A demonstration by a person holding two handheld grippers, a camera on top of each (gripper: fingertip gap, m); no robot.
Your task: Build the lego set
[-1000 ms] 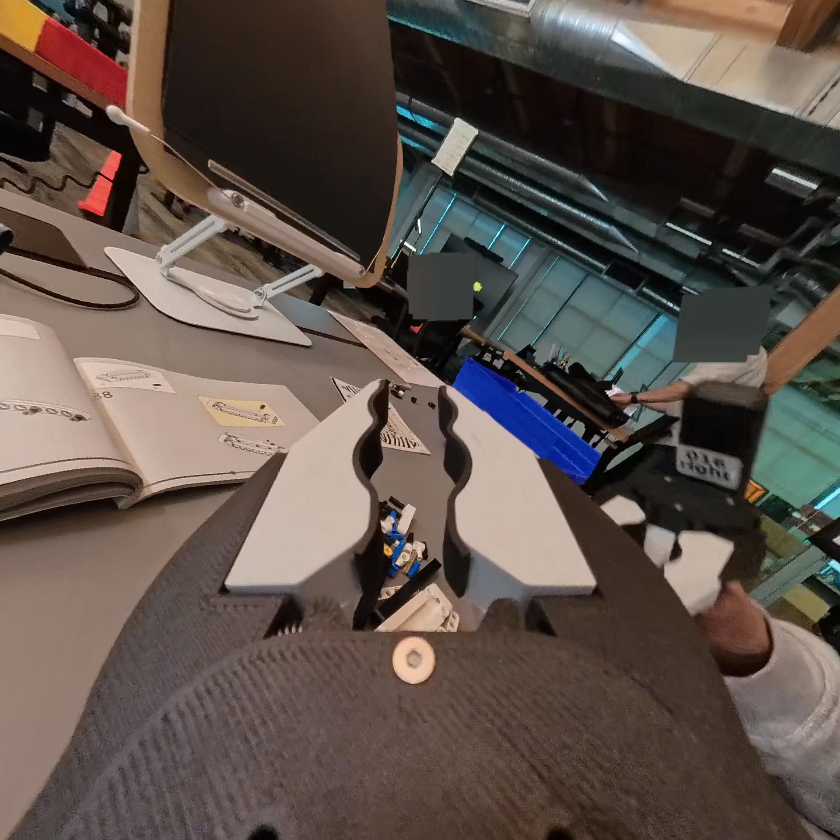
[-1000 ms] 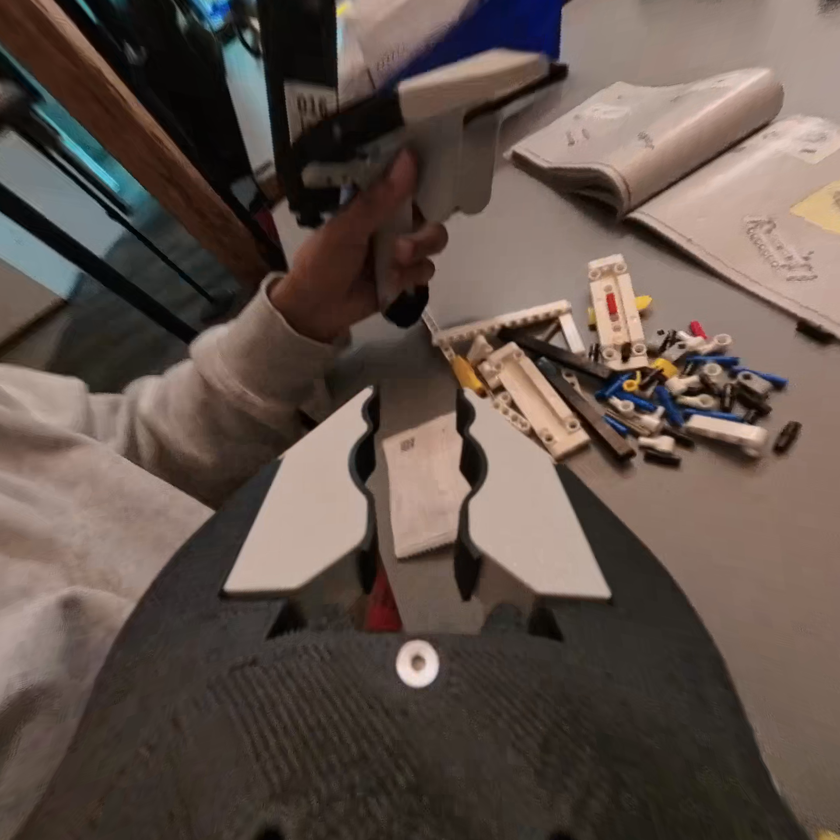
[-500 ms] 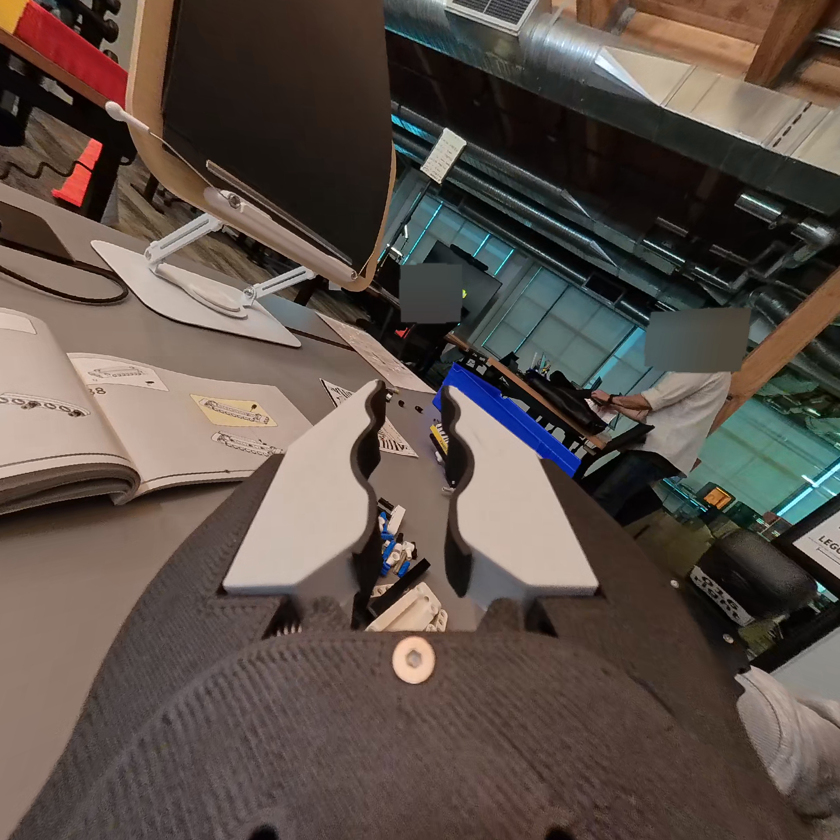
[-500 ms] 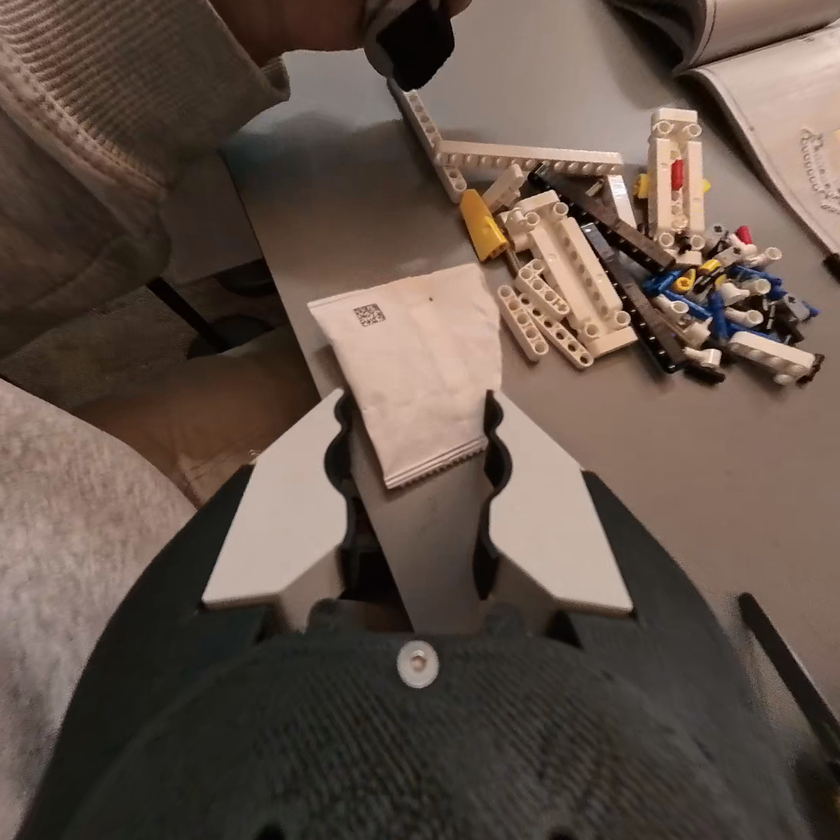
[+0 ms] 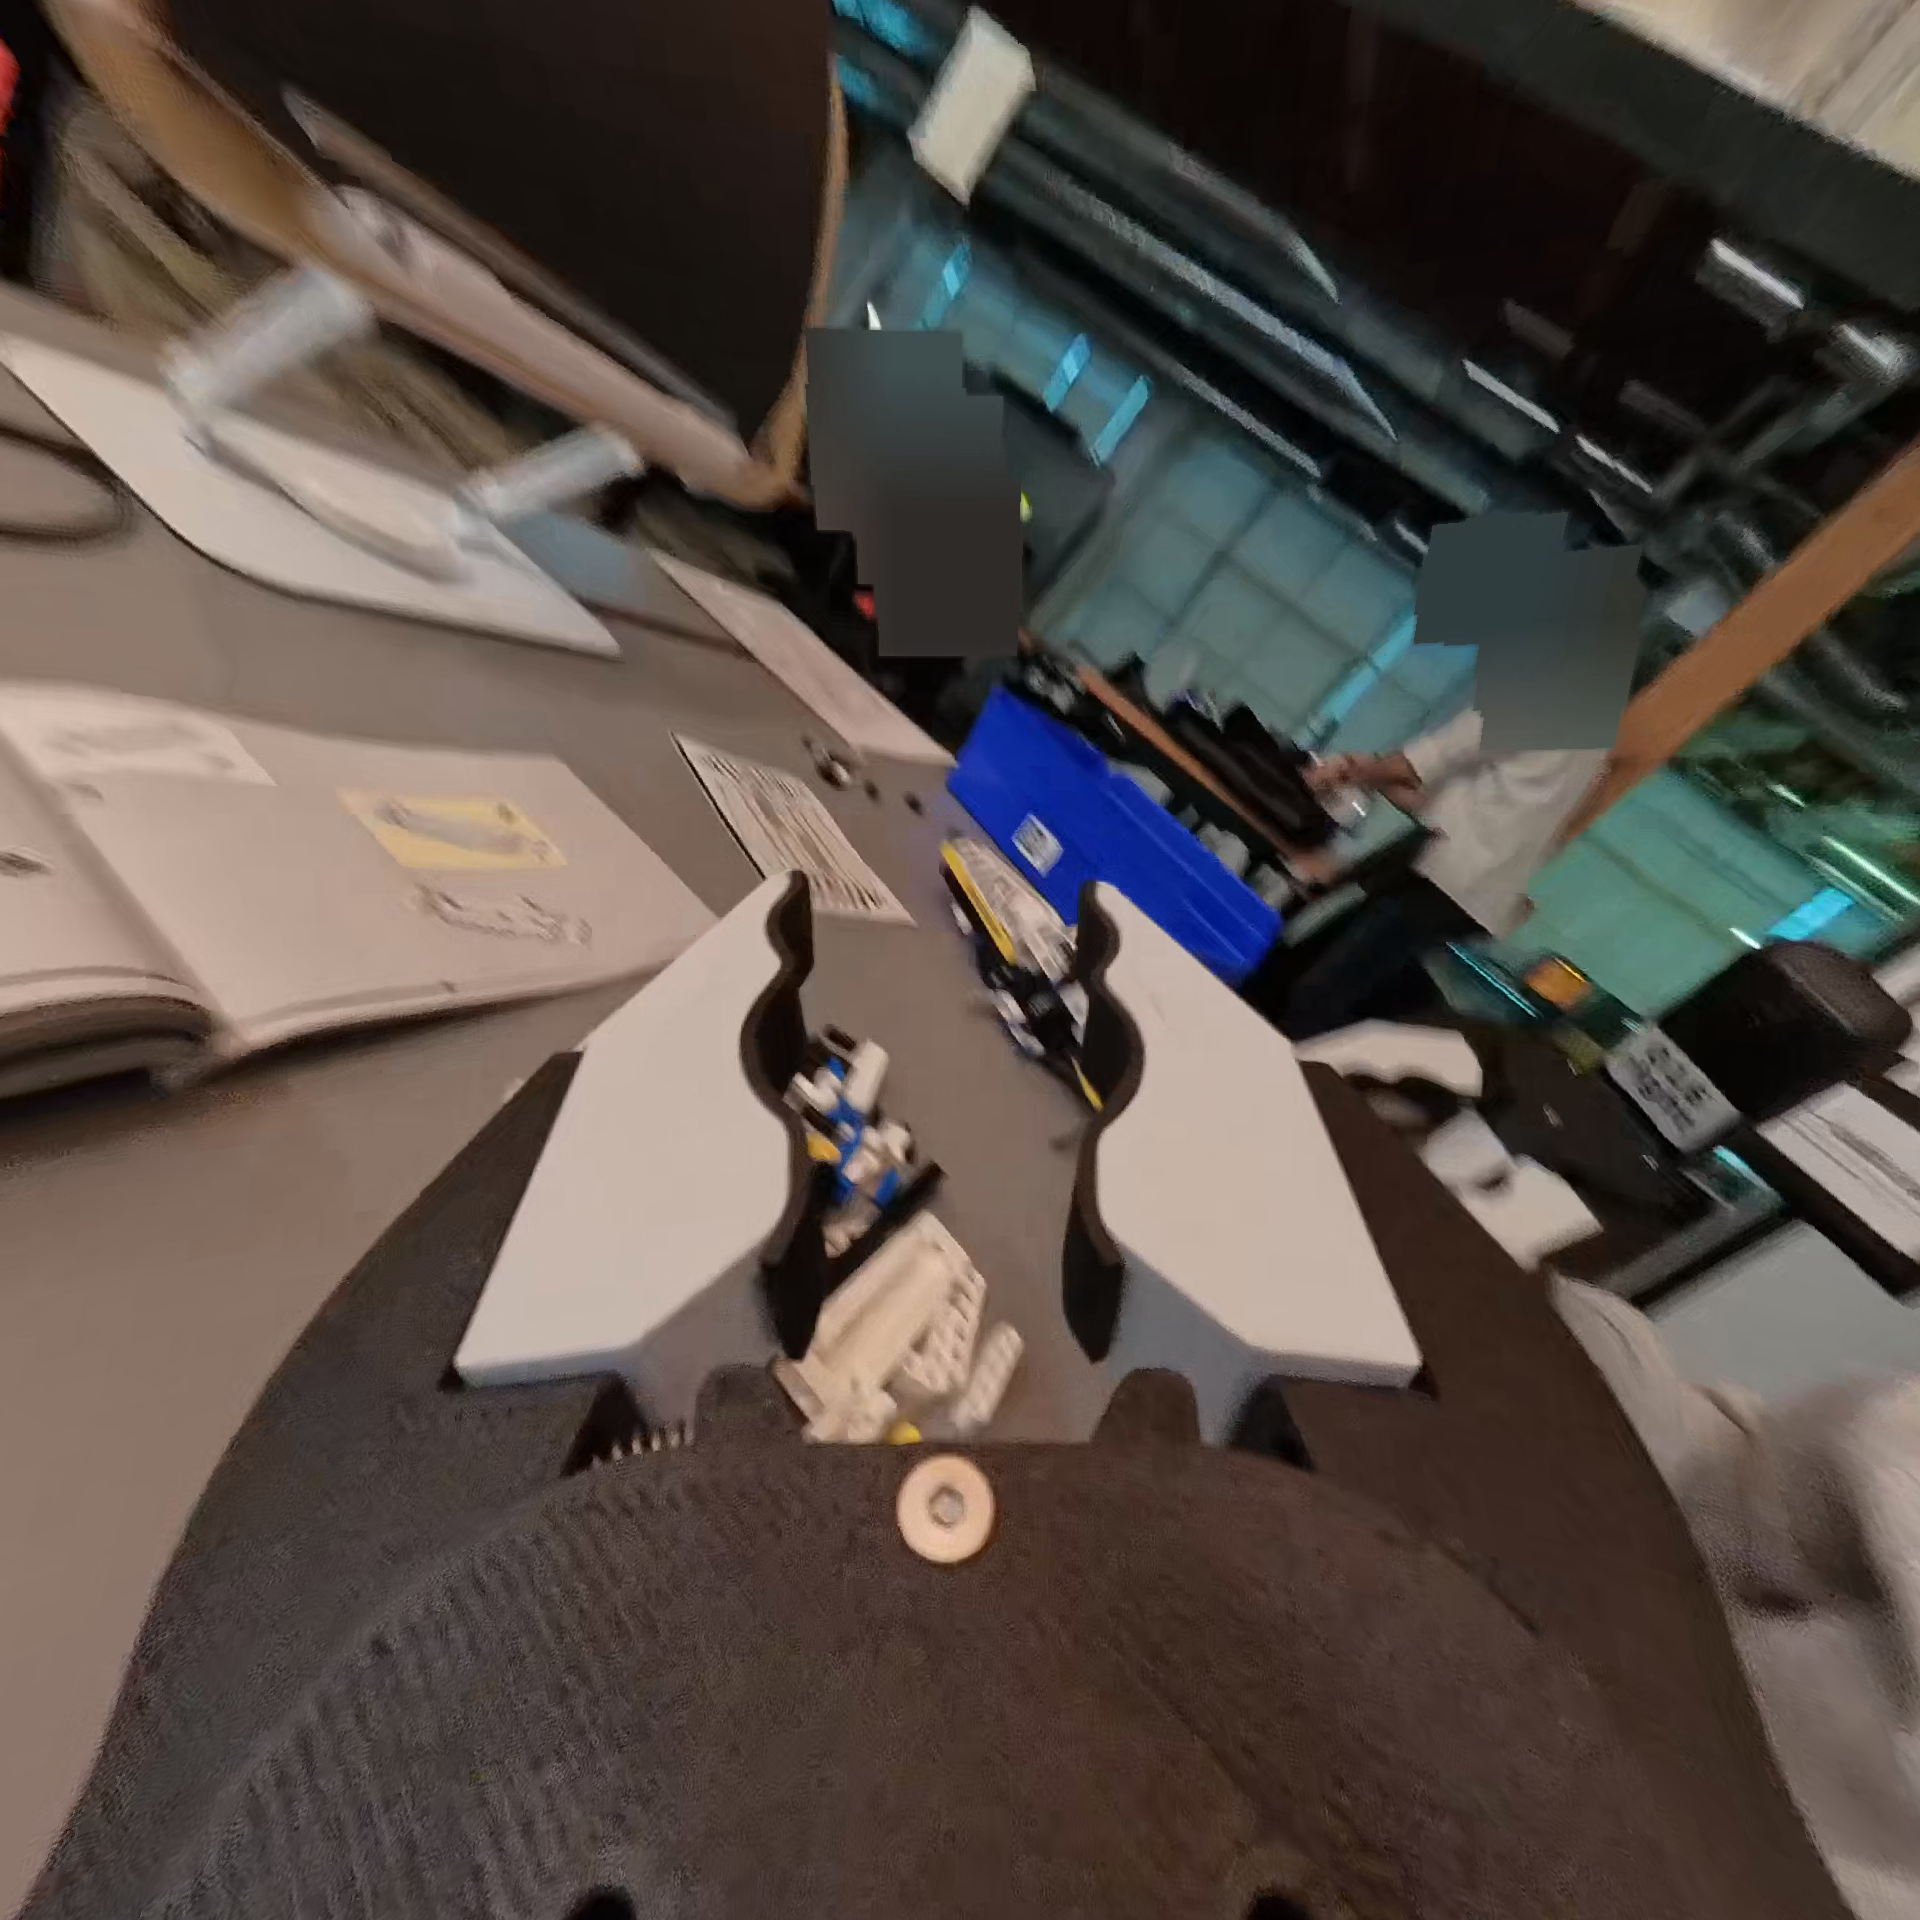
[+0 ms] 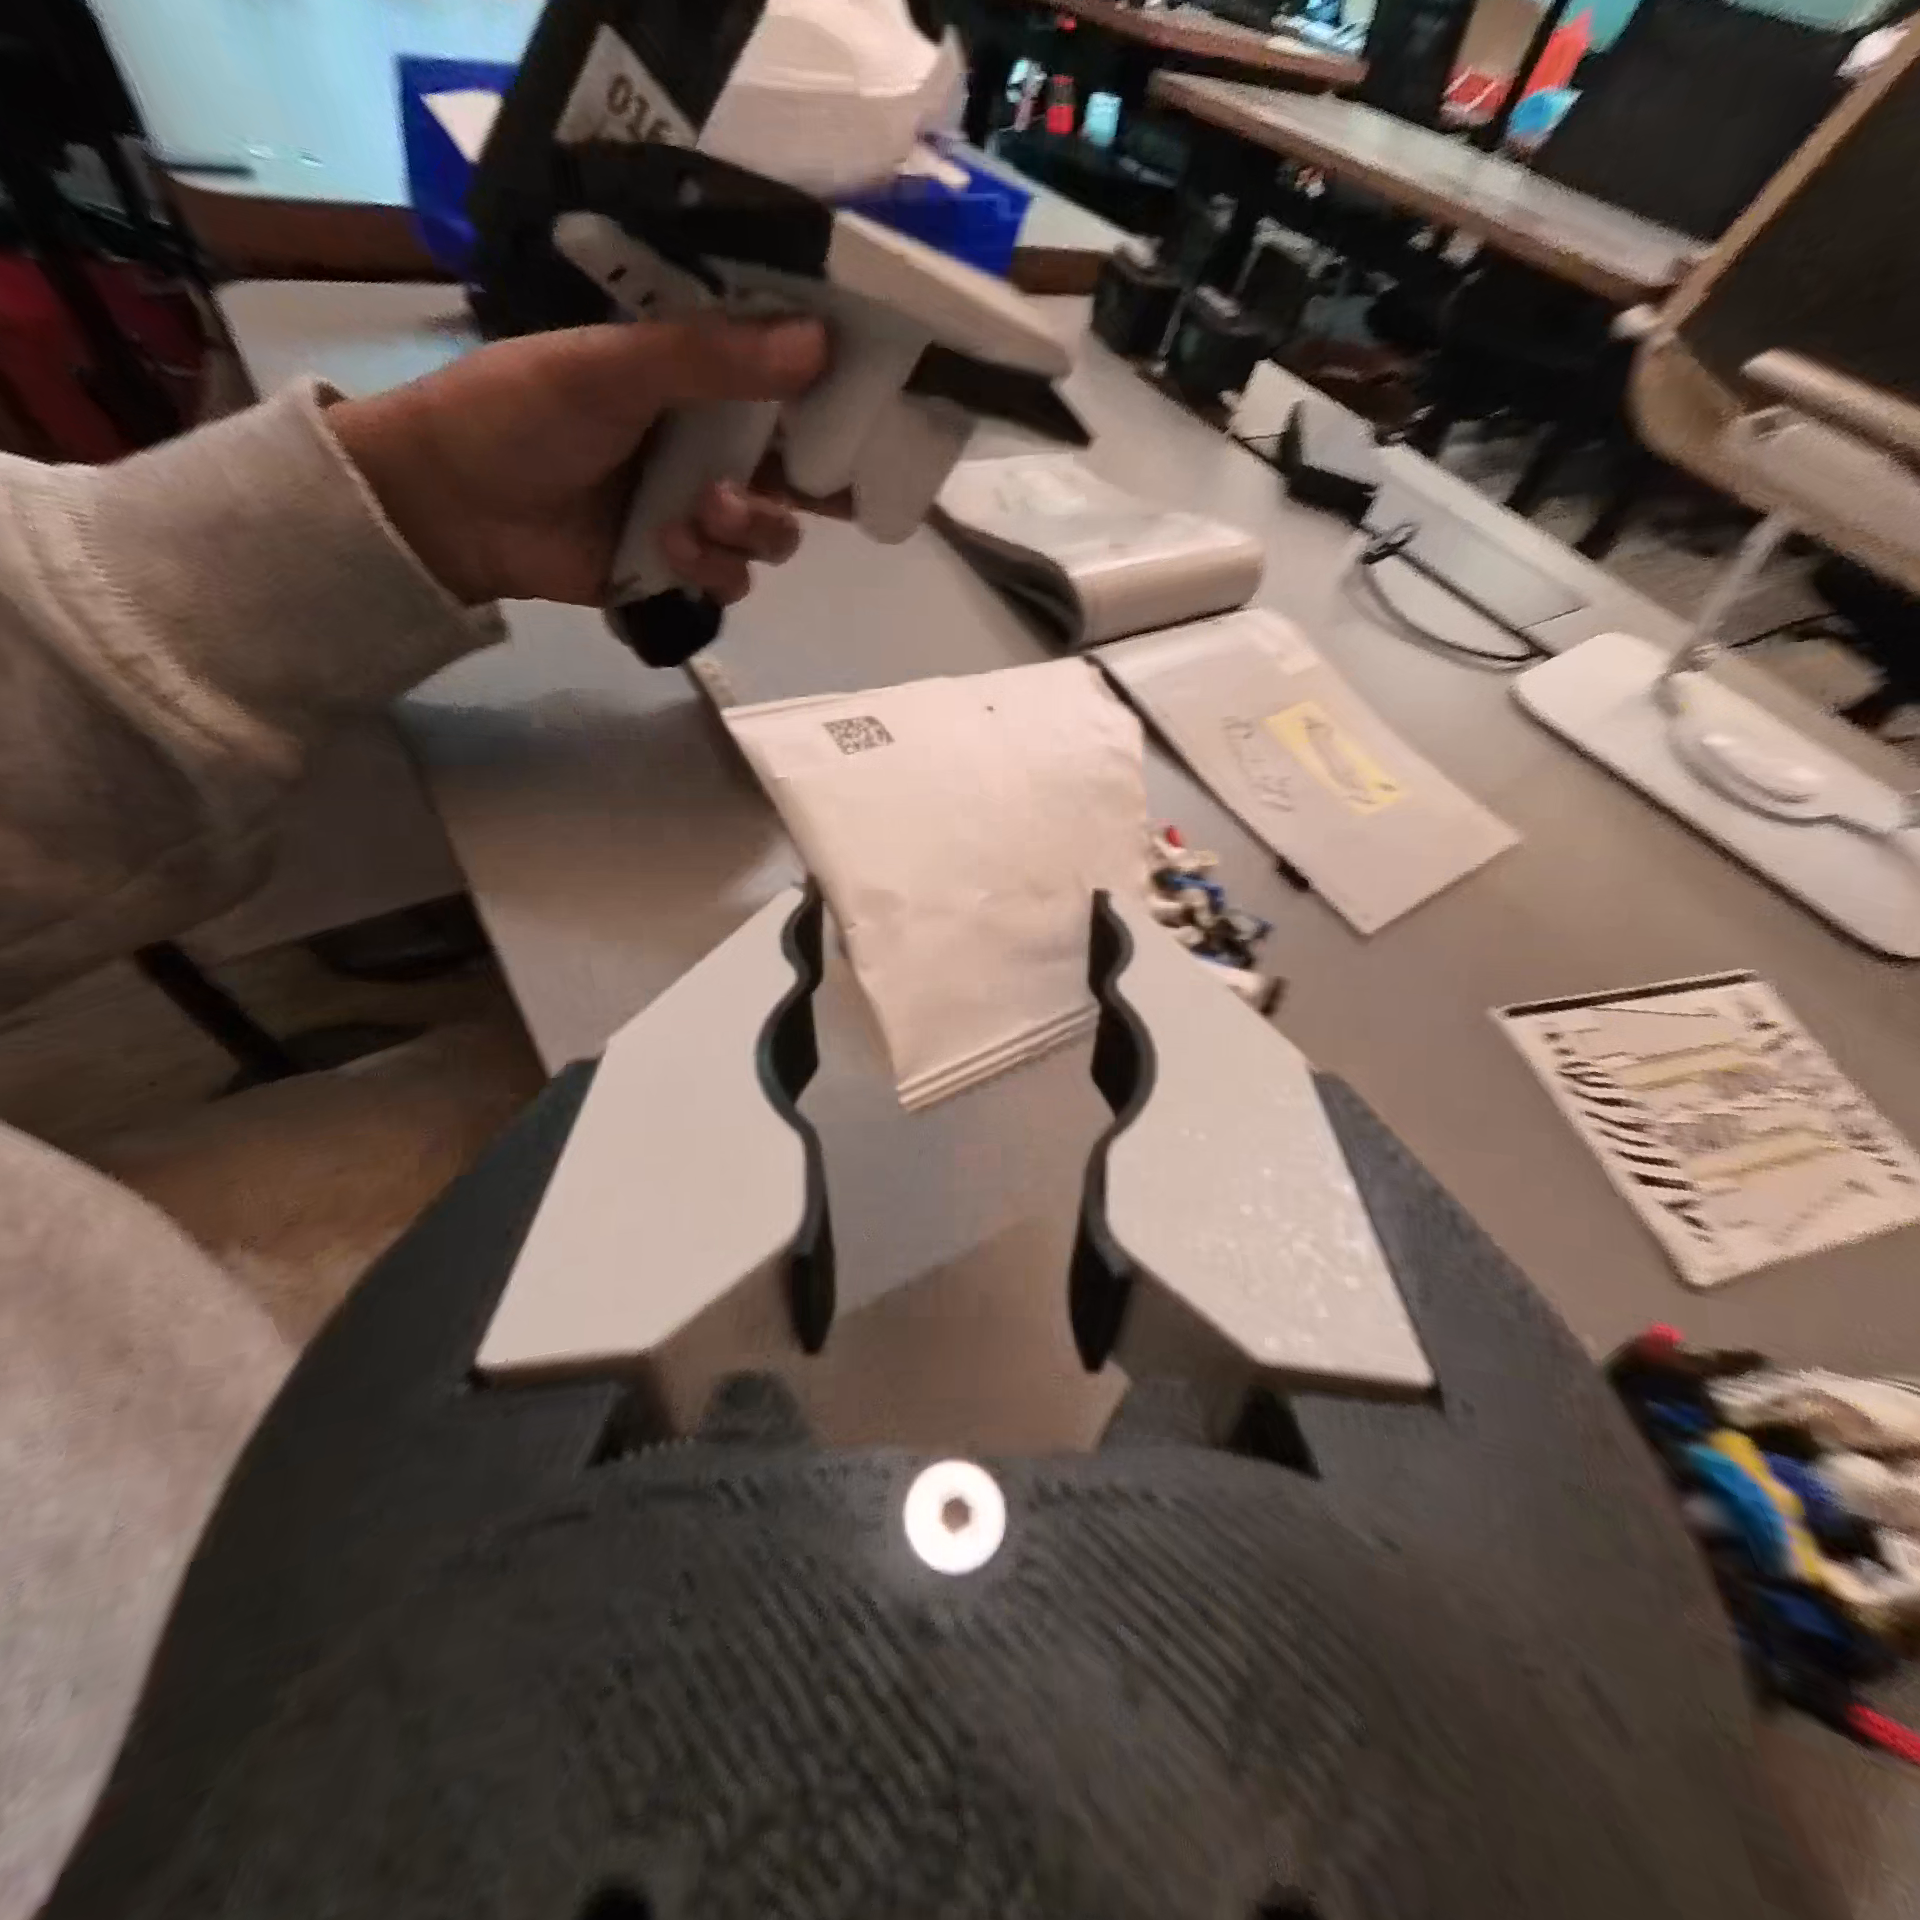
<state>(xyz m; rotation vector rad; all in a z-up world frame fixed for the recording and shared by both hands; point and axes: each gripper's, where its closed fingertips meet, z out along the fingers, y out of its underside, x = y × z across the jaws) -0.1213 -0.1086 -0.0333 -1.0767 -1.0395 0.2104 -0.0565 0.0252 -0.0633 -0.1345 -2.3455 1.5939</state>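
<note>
My left gripper [image 5: 940, 904] is open and empty above the grey table [image 5: 260, 1195]. Under it lie white lego beams [image 5: 914, 1340] and small blue and white pieces [image 5: 852, 1112]. A partly built yellow, black and white model [image 5: 1023, 935] lies just beyond its right fingertip. My right gripper [image 6: 951, 914] is open near the table's front edge. The near end of a white paper bag [image 6: 956, 862] lies between its fingers, and the jaws do not press it. A hand [image 6: 582, 457] holds the left gripper up above the bag. Small loose pieces [image 6: 1195, 894] show past the bag.
An open instruction booklet [image 5: 312, 914] lies at the left and shows in the right wrist view [image 6: 1320, 769]. A sticker sheet [image 6: 1704, 1122] and a heap of coloured pieces [image 6: 1787, 1507] lie at the right. A monitor on a stand [image 5: 499, 208] stands behind. A blue bin [image 5: 1101, 842] is beyond the table.
My left gripper's jaws have opened wider and its view is blurred by motion. My right gripper has tilted up from looking down at the bag, which still lies between its fingers.
</note>
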